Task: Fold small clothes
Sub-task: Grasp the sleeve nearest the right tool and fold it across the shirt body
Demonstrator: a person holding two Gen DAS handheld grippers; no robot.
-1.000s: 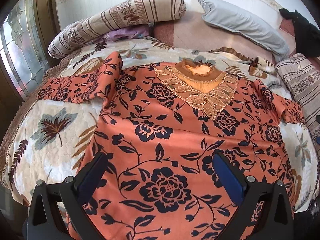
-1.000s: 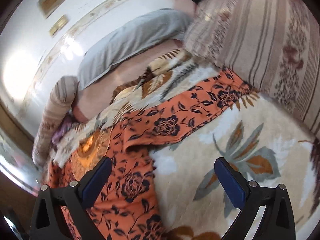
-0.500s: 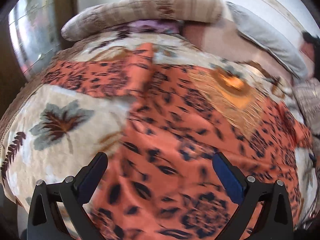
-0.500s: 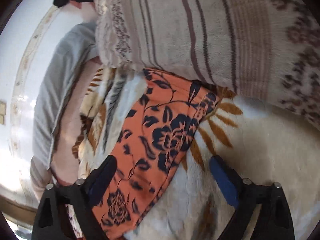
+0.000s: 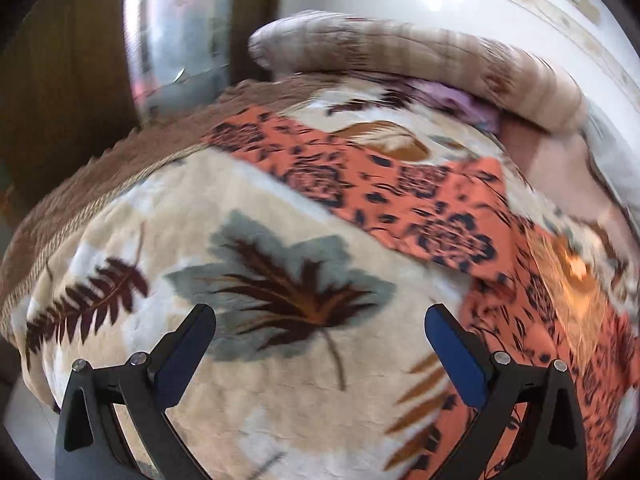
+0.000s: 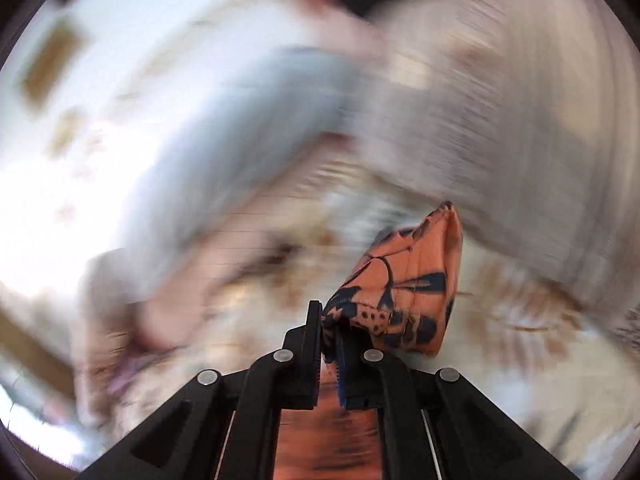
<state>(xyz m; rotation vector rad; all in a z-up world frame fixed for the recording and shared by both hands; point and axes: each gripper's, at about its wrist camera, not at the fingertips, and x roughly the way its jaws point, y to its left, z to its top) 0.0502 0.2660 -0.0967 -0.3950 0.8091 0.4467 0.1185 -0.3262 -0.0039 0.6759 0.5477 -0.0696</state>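
Observation:
An orange top with a black flower print lies spread on the bed. In the left wrist view its left sleeve (image 5: 360,176) stretches across the blanket, and its body with the lace collar (image 5: 560,312) lies at the right. My left gripper (image 5: 320,344) is open and empty above the bare blanket, below the sleeve. My right gripper (image 6: 330,332) is shut on the end of the right sleeve (image 6: 404,292), which bunches up above the jaws. The right wrist view is heavily blurred.
A cream blanket with leaf prints (image 5: 248,272) covers the bed. A striped bolster (image 5: 420,56) lies at the head, with a purple cloth under it. A window (image 5: 180,32) stands at the far left. A grey pillow (image 6: 248,120) and a striped cushion (image 6: 500,100) show blurred.
My right gripper closed on the right sleeve end and lifted it. My left gripper swung left, from over the top's body to the blanket below the left sleeve.

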